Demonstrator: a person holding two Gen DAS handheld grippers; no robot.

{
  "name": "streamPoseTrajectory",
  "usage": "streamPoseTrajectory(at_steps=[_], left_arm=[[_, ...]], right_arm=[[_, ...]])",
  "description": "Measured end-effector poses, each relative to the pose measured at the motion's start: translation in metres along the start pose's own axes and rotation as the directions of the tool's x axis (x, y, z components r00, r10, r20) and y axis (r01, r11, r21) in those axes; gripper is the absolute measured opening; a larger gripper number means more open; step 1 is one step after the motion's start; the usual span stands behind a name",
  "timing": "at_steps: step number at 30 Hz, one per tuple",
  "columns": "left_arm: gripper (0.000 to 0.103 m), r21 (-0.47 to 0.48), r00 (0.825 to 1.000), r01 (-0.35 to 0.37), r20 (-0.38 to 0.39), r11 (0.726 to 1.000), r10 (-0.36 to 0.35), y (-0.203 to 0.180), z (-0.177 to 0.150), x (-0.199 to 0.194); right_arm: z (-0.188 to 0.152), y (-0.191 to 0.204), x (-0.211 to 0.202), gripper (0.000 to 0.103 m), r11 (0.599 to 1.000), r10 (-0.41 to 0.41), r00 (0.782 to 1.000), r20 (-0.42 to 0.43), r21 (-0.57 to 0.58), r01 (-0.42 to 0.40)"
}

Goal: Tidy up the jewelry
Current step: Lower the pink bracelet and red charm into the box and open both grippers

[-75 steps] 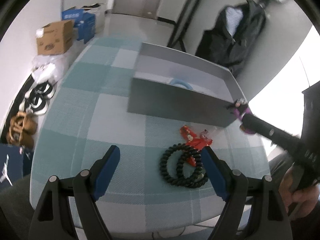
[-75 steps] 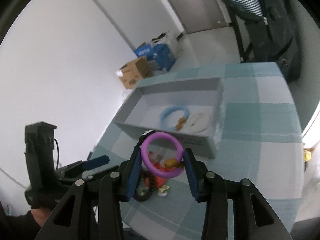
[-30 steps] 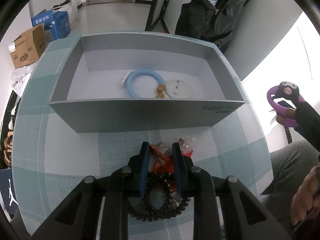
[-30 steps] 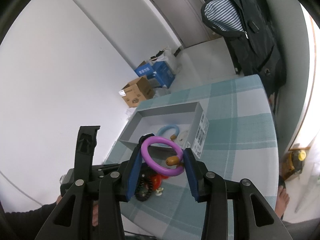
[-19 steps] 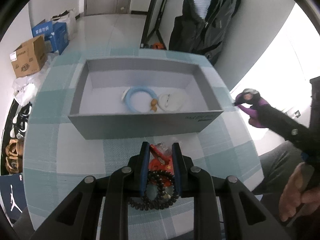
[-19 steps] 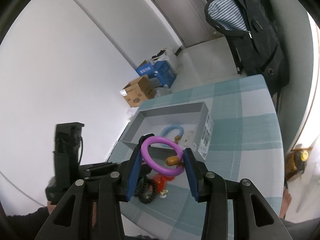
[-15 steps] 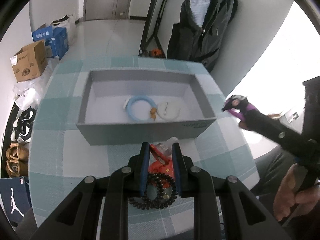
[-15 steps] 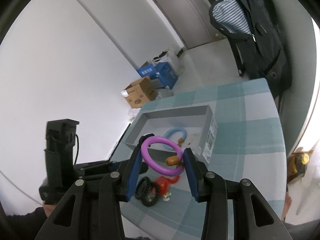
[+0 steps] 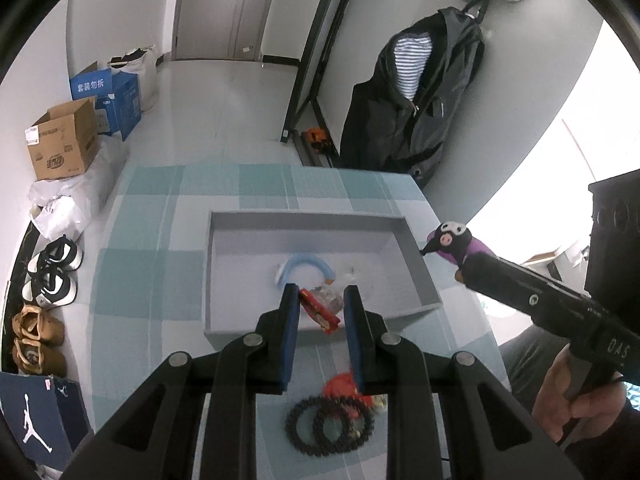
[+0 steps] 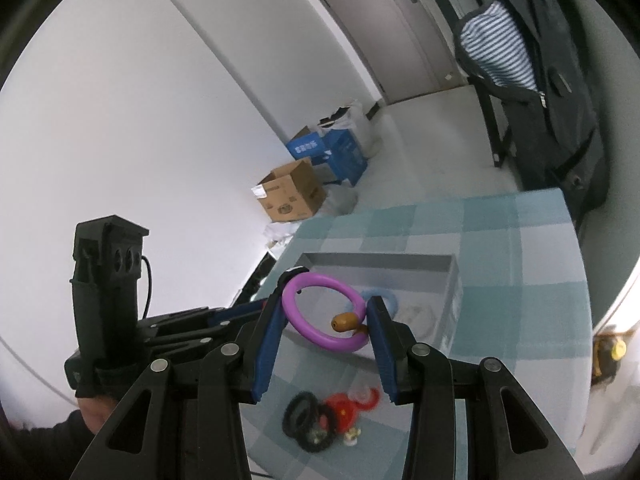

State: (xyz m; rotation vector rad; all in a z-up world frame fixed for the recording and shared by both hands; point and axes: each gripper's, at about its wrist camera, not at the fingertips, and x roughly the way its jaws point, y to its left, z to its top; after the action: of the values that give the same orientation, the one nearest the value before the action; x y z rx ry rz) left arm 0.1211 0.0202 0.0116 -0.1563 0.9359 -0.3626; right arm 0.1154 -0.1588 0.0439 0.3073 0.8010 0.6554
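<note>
right hand-held gripper (image 10: 326, 316) | clamps purple ring bracelet (image 10: 316, 308) | brown bead, black cartoon charm

In the left wrist view, the blue carton (image 9: 105, 92) at the upper left of the frame bears white Chinese characters, 套装勿拆, on its top flap. Just below it, the brown cardboard box (image 9: 64, 146) carries a white sticker and dark print on its side, too small to read. At the lower left, a dark blue bag (image 9: 38, 420) shows the white Jumpman figure. At the lower right, the right gripper's black body (image 9: 618, 348) carries pale letters that look like "DAS".
</note>
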Motion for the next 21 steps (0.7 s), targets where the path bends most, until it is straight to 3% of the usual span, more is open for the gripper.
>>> streamPoseTrajectory(at_steps=[21], left_arm=[[0.017,-0.044,0.996,0.071,-0.050,0.996,-0.073,0.026,0.022,0.043]], right_arm=[[0.027,-0.029,0.062,0.041,1.000,-0.005,0.996,-0.086,0.015,0.006]])
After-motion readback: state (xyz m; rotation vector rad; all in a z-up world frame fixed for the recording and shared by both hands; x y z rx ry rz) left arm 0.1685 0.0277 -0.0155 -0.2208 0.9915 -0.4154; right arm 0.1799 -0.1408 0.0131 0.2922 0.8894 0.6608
